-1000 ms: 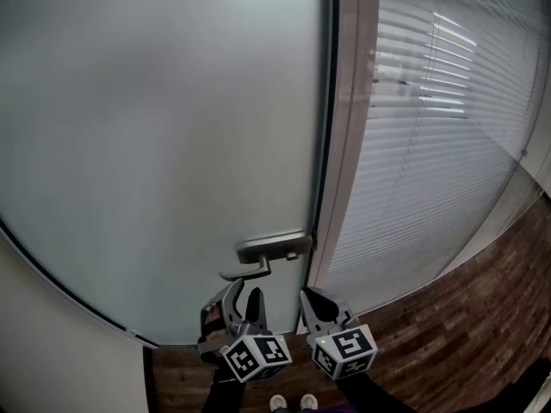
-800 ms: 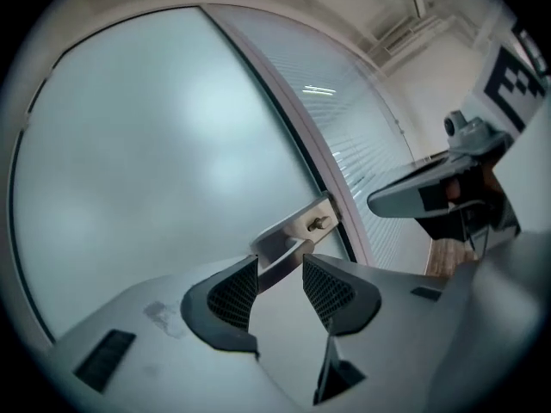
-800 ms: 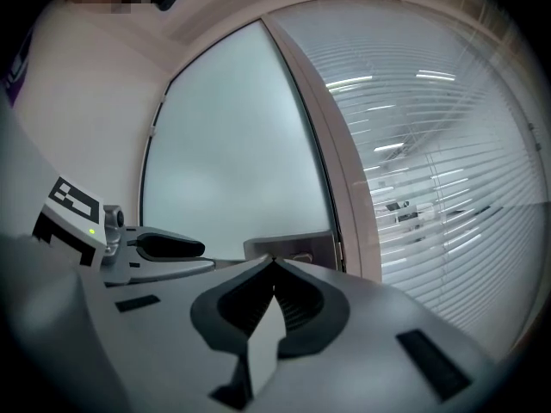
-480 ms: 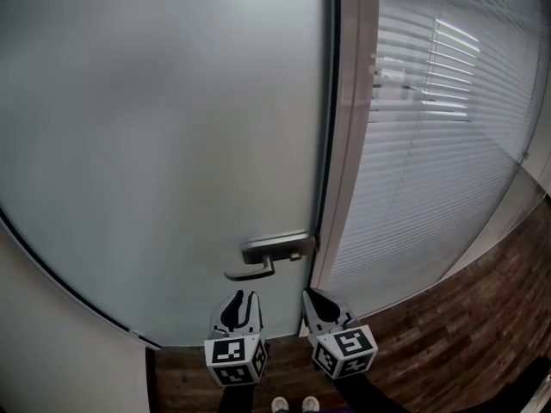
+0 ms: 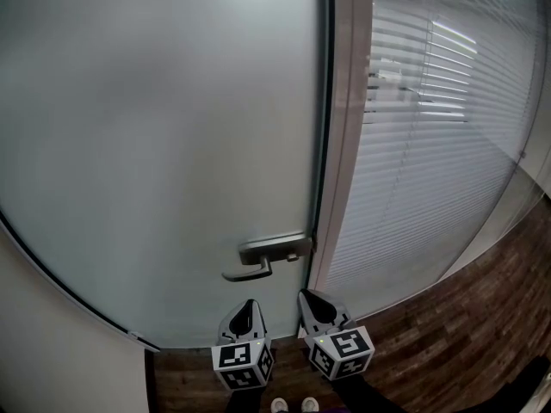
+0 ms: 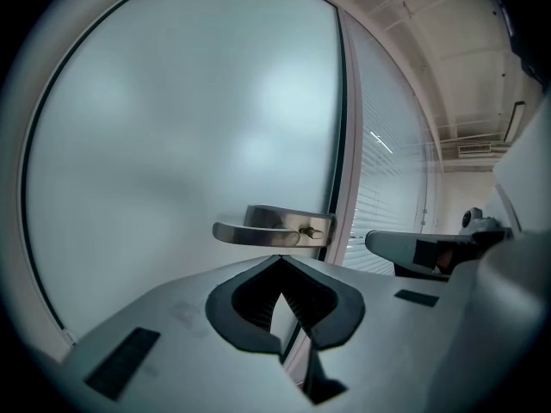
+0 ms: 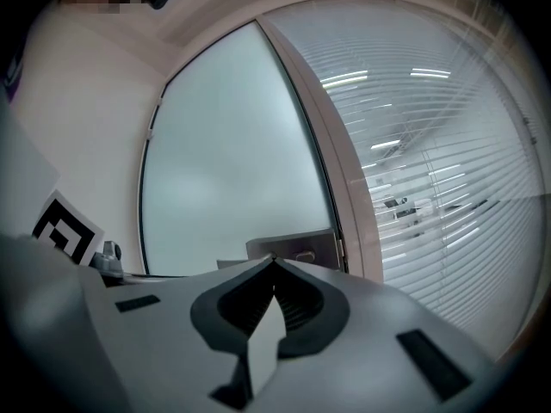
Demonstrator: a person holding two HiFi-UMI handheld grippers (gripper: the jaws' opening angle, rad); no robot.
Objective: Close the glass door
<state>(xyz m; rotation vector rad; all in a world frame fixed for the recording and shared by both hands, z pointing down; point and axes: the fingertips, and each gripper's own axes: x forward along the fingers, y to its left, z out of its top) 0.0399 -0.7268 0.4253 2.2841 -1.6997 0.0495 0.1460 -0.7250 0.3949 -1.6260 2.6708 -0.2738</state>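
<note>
The frosted glass door (image 5: 172,127) fills 9 to 12 o'clock, its edge against the frame (image 5: 344,144); its lever handle (image 5: 258,261) sits at 12 o'clock of the left gripper (image 5: 249,304), apart; that and the right gripper (image 5: 304,296) have jaws together, empty; blinds (image 5: 430,144) at 2 o'clock; bare wooden floor (image 5: 482,317) at 4.

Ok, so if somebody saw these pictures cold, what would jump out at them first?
A big frosted glass door fills the left and middle of the head view, with a silver lever handle low near its right edge. Right of it, white slatted blinds show behind clear glass. At the bottom, the left gripper and right gripper, jaws together and empty, point at the door below the handle.
</note>
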